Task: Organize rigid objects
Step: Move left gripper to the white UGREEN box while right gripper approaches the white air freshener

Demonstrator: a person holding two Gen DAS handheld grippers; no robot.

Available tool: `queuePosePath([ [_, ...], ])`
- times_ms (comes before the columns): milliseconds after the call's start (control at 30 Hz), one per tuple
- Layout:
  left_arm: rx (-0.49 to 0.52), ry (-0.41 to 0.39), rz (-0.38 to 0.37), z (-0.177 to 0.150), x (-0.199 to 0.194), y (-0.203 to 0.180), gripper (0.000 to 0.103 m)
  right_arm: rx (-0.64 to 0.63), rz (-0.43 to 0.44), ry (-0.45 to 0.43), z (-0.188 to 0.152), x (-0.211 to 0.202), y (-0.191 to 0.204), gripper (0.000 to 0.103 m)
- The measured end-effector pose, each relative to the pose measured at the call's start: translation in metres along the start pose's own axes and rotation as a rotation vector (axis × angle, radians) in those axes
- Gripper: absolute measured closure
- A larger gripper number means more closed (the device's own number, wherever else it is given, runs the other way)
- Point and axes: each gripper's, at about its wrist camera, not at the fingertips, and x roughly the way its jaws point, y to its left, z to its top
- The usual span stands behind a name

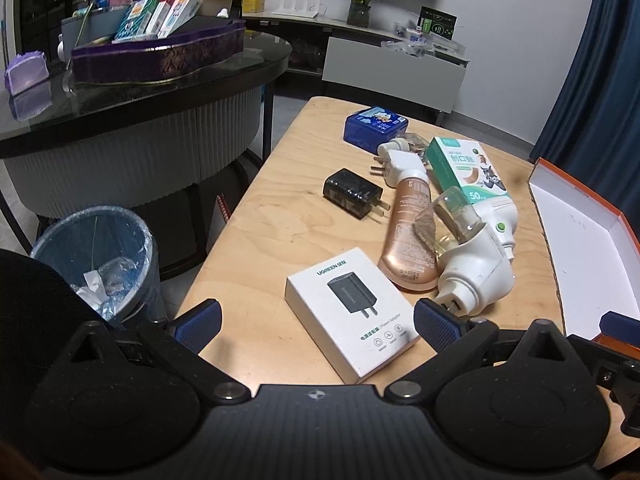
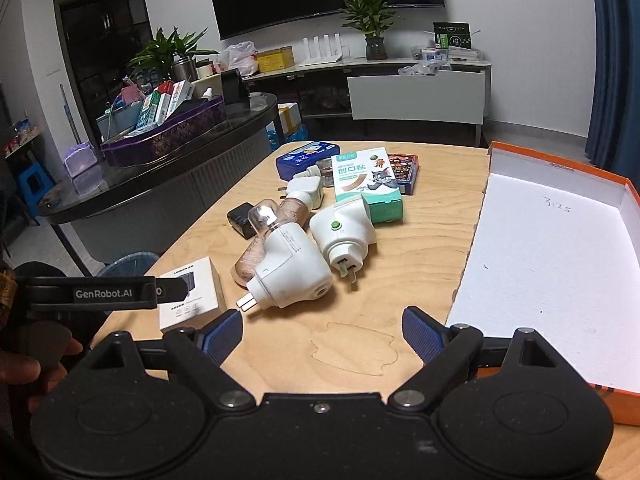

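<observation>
While both grippers hover low over the near edge of the wooden counter [image 2: 432, 240], the orange box [image 2: 560, 248] lies open at the right with only its bare white floor showing. Left of it, loose on the counter, sit two white plug-in vaporizers [image 2: 292, 268], a rose-gold tube [image 1: 410, 232], a black charger [image 1: 352, 193], a green plaster carton [image 2: 366, 184] and a blue tin [image 1: 374, 128]. The left gripper [image 1: 318, 320] has its fingers apart around the near end of a white charger box [image 1: 352, 312]. The right gripper [image 2: 322, 330] is spread wide over bare wood.
</observation>
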Motion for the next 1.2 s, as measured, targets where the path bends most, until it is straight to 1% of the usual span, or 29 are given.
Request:
queuePosePath([
  [100,0.014,0.007,-0.018,-0.002,0.004,-0.003,0.000,0.005,0.001,0.006,0.000,0.002,-0.001,0.001],
  [200,0.002,0.012,-0.011,0.001,0.011,-0.005,0.000,0.014,0.007,0.011,0.000,0.005,-0.002,0.001],
  [300,-0.006,-0.005,0.004,0.008,0.020,-0.009,0.000,0.014,0.010,0.015,-0.001,0.008,-0.003,0.001],
  [367,0.012,0.011,0.017,0.010,0.029,-0.012,0.000,0.008,0.008,0.016,-0.001,0.010,-0.002,0.001],
  [467,0.029,0.053,0.024,0.002,0.036,-0.010,0.000,-0.003,0.001,0.013,-0.001,0.009,-0.002,0.001],
  [500,0.031,0.061,0.032,-0.001,0.035,-0.007,0.000,-0.004,-0.003,0.012,-0.001,0.009,-0.003,0.001],
  [567,0.029,0.054,0.047,-0.003,0.030,0.000,0.000,0.001,-0.002,0.013,-0.001,0.010,-0.004,0.001],
  [667,-0.029,0.049,0.026,-0.002,0.021,0.013,0.000,0.015,0.006,0.015,-0.001,0.012,-0.006,0.001],
  [733,-0.041,0.032,0.020,0.000,0.014,0.014,0.000,0.014,0.005,0.015,-0.001,0.013,-0.006,0.001],
  [867,0.007,0.002,0.050,0.006,0.003,0.002,0.000,0.008,0.009,0.009,-0.001,0.011,-0.004,0.001],
  [1067,0.044,0.015,0.069,0.005,-0.003,-0.011,0.000,-0.018,0.008,0.002,0.000,0.006,0.005,0.001],
  [1200,0.053,0.016,0.061,0.003,-0.007,-0.013,0.000,-0.026,0.012,-0.002,0.000,0.003,0.010,0.001],
])
